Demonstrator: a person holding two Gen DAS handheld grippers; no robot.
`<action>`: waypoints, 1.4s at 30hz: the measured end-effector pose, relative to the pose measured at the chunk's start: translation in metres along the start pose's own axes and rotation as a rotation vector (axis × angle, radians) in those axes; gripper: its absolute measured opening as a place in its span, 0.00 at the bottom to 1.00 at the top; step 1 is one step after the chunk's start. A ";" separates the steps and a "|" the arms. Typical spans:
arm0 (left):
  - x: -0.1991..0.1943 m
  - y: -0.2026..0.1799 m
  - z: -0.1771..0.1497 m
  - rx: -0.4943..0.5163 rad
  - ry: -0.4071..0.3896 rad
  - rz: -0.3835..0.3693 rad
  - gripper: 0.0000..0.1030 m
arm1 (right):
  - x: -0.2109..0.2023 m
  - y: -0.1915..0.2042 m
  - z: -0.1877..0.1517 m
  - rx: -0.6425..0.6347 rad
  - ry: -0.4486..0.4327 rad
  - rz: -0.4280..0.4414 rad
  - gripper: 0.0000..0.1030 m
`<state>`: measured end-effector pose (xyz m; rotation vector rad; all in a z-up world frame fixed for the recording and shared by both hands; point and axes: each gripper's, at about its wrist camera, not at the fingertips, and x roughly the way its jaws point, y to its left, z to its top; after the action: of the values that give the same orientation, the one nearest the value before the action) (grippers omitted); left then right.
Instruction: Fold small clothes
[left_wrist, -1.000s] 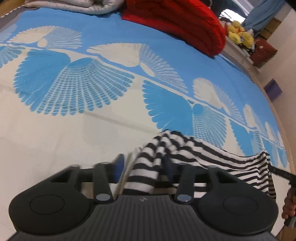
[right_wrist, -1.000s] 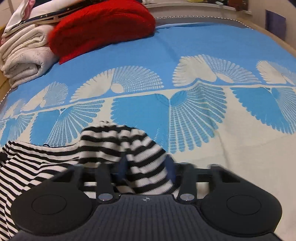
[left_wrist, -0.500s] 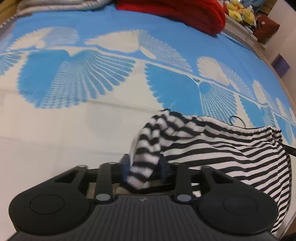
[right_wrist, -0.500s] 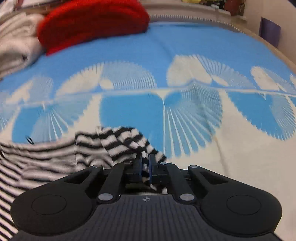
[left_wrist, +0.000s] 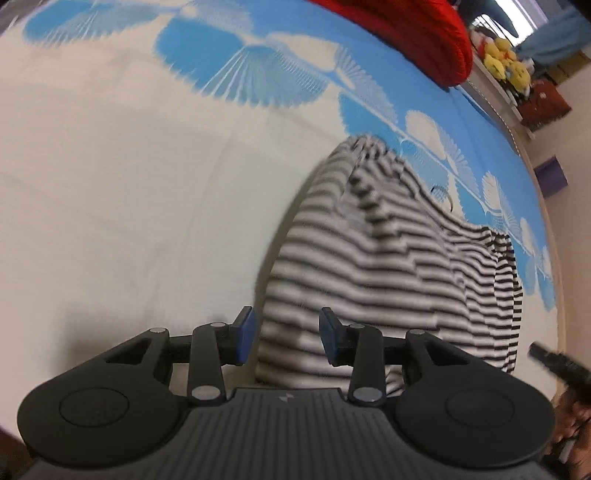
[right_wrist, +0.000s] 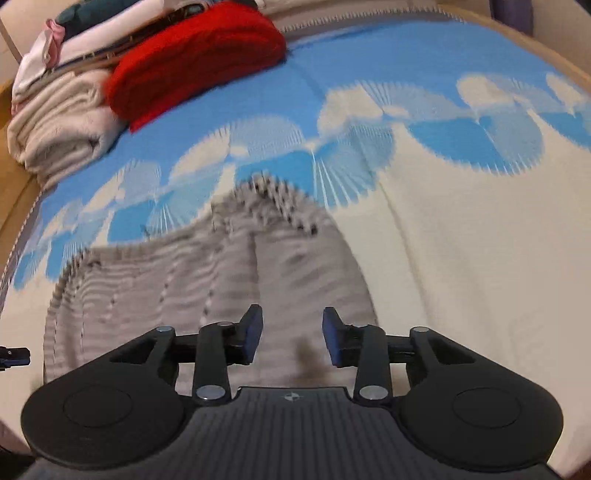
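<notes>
A black-and-white striped garment lies on the blue-and-cream patterned bedspread. My left gripper is open, its blue pads apart over the garment's near left edge, holding nothing. In the right wrist view the same garment looks blurred and lies spread out. My right gripper is open above its near right part, holding nothing. The other gripper's tip shows at the right edge of the left wrist view and at the left edge of the right wrist view.
A red folded blanket and a stack of white towels lie at the far end of the bed. Yellow plush toys sit on a shelf past the bed. The bed's wooden edge runs along the right.
Both grippers let go of the striped garment and opened. The garment dropped flat onto the bedspread, and both grippers pulled back and up from it.
</notes>
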<state>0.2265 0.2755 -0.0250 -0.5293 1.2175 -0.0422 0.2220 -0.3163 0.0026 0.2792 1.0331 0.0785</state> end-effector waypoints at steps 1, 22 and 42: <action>0.004 0.006 -0.006 -0.014 0.017 0.000 0.41 | 0.000 -0.005 -0.007 0.017 0.019 -0.003 0.37; -0.005 -0.011 -0.014 0.083 -0.092 -0.076 0.02 | -0.002 -0.040 -0.026 0.156 0.002 0.013 0.00; 0.020 -0.019 -0.017 -0.019 -0.038 0.161 0.66 | 0.021 -0.043 -0.030 0.142 0.115 -0.013 0.55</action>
<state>0.2234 0.2466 -0.0388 -0.4453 1.2214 0.1161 0.2038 -0.3479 -0.0409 0.4006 1.1569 0.0099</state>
